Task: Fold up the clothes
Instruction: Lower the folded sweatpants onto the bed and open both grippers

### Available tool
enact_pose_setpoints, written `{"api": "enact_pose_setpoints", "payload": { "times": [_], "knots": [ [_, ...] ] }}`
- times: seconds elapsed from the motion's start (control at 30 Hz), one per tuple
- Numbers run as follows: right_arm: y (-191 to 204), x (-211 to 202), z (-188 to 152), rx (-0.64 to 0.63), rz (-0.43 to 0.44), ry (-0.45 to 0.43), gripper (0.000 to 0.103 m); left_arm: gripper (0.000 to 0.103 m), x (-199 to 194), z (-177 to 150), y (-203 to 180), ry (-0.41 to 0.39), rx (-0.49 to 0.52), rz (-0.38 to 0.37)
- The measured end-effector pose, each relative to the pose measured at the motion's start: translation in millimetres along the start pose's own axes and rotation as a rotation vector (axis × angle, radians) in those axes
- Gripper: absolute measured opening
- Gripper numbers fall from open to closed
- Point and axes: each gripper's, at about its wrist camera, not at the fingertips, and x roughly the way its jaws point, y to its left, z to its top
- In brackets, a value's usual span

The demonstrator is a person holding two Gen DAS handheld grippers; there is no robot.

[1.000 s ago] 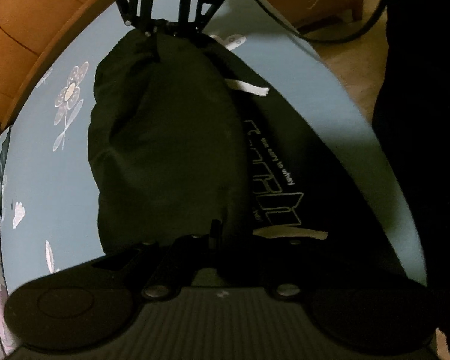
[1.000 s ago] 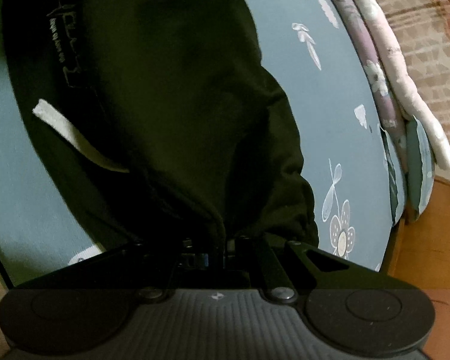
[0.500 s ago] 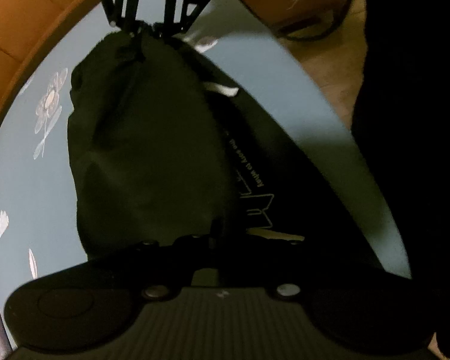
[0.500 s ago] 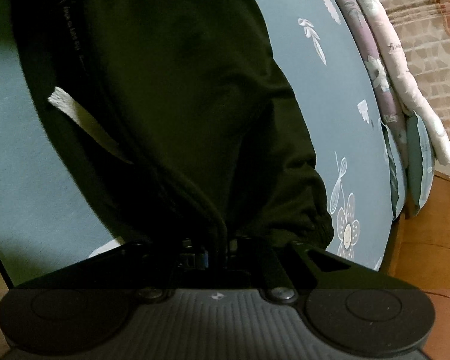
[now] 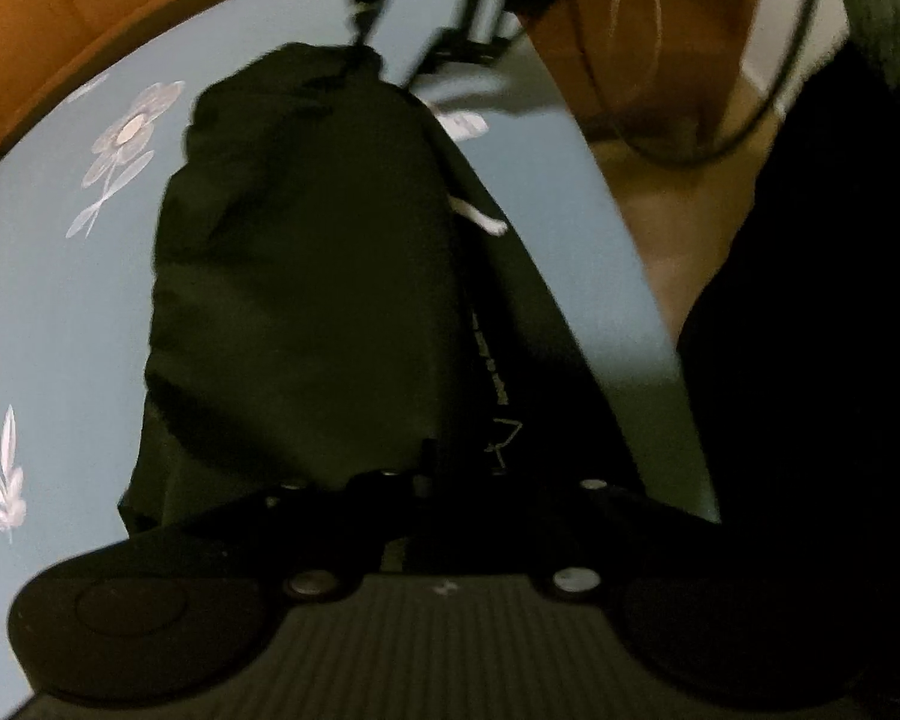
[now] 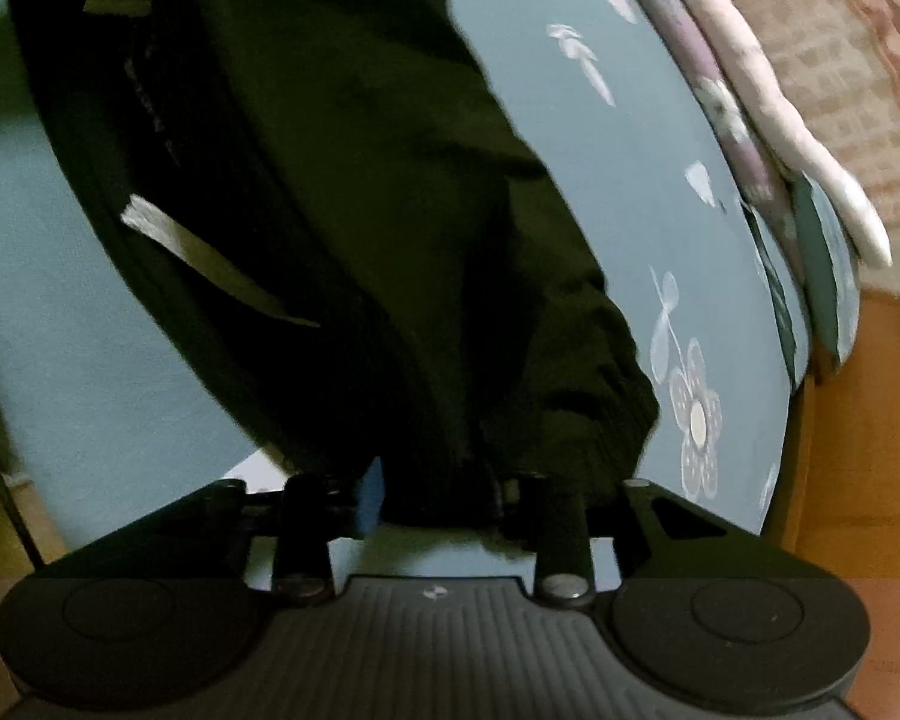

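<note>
Since a moment ago my right gripper [image 6: 444, 492] has spread its jaws, releasing the black garment [image 6: 354, 192] onto the blue flowered sheet [image 6: 660, 192]. At the other end my left gripper [image 5: 426, 468] is clenched on the cloth.

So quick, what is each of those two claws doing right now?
Left gripper: closed on the black fabric garment.
Right gripper: open; the garment's edge lies between its spread jaws.
</note>
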Motion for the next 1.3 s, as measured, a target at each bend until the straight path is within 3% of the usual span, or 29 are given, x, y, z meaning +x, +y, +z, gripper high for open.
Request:
{"api": "enact_pose_setpoints", "payload": {
  "times": [0.23,0.37,0.47,0.53,0.67,0.83,0.87,0.93,1.07,1.17,1.3],
  "knots": [
    [-18,-21,-27,0.285,0.021,0.022,0.047,0.011,-32,-3,11,-0.052,-0.119,-0.054],
    [-25,-20,-39,0.433,0.026,0.019,0.048,0.020,-32,-1,8,-0.040,-0.123,-0.063],
    [-29,-19,-44,0.511,0.030,0.011,0.048,0.061,-45,-1,5,-0.084,-0.118,-0.132],
    [-31,-17,-46,0.544,0.032,0.002,0.048,0.066,-57,2,2,-0.126,-0.095,-0.153],
    [-37,-19,-52,0.638,0.040,-0.026,0.048,0.066,-68,7,7,-0.156,-0.091,-0.086],
    [-60,-16,-67,0.890,0.101,-0.121,0.048,0.059,-40,8,40,-0.132,-0.275,0.073],
    [-65,-13,-72,0.962,0.126,-0.148,0.048,0.056,-34,9,43,-0.141,-0.300,0.069],
    [-72,-7,-81,1.105,0.179,-0.212,0.047,0.034,-17,12,48,-0.155,-0.357,0.039],
    [-74,6,-99,1.334,0.250,-0.314,0.045,0.021,15,15,49,-0.181,-0.455,-0.001],
    [-72,17,-109,1.466,0.277,-0.350,0.035,0.020,34,10,46,-0.153,-0.523,-0.056],
    [-66,40,-118,1.587,0.306,-0.315,0.035,0.020,48,-1,35,-0.114,-0.541,-0.096]
  ]
}}
